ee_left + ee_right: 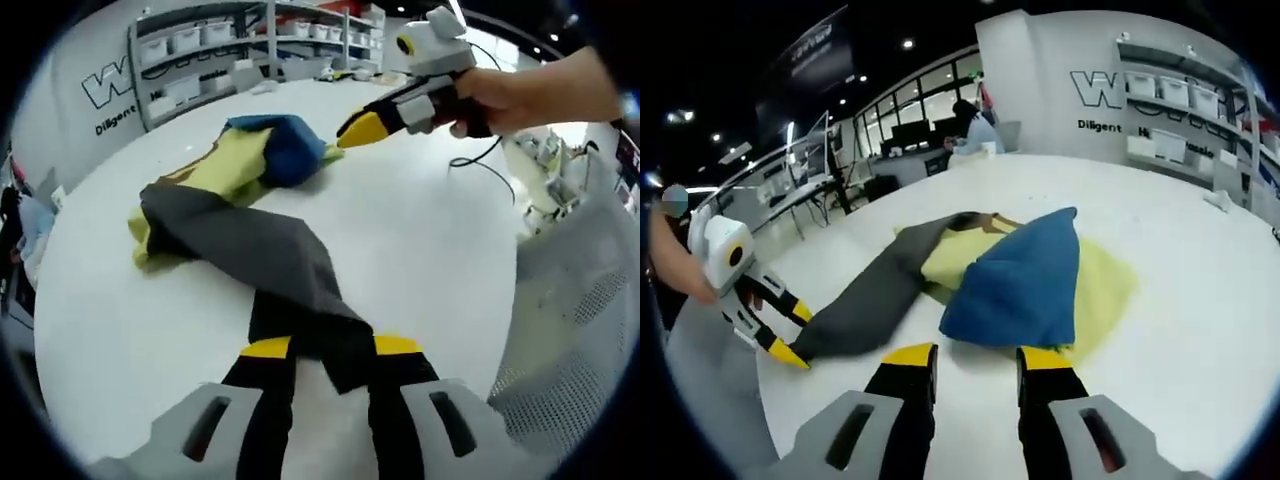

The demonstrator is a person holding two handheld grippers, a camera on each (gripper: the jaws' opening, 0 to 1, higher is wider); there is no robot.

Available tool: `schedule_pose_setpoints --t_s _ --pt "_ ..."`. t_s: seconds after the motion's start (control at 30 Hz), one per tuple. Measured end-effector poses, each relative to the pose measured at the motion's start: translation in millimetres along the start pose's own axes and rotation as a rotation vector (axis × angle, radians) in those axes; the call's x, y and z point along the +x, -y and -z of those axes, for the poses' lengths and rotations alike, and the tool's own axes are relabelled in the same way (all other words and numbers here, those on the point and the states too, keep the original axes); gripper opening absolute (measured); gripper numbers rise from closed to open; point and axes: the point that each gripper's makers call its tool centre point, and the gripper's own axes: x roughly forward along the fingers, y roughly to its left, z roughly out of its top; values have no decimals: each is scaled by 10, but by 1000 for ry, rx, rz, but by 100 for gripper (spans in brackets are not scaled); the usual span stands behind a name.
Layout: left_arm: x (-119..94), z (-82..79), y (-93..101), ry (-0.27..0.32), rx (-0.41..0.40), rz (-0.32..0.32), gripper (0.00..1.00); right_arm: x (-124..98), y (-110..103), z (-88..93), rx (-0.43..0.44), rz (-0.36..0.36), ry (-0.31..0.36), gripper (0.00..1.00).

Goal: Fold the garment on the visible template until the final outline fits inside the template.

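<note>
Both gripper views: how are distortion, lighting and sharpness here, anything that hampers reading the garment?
Left gripper view: strong fisheye bend, the white round table bulging; even light, soft shadows; the grey, yellow and blue garment is sharp, the shelves behind slightly soft. Right gripper view: same curvature, dark ceiling with bright spot lights, no glare on the garment; the left gripper looks slightly blurred near the edge.
</note>
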Motion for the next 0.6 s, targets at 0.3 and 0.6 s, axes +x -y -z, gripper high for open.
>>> schedule_pose_setpoints --t_s 0.3,0.6 --pt "-328 -346 -290 246 -352 27 8 103 -100 -4 -29 -19 -19 24" --pt "-601 -375 -771 363 -528 -14 7 315 -121 -65 -49 45 -40 30"
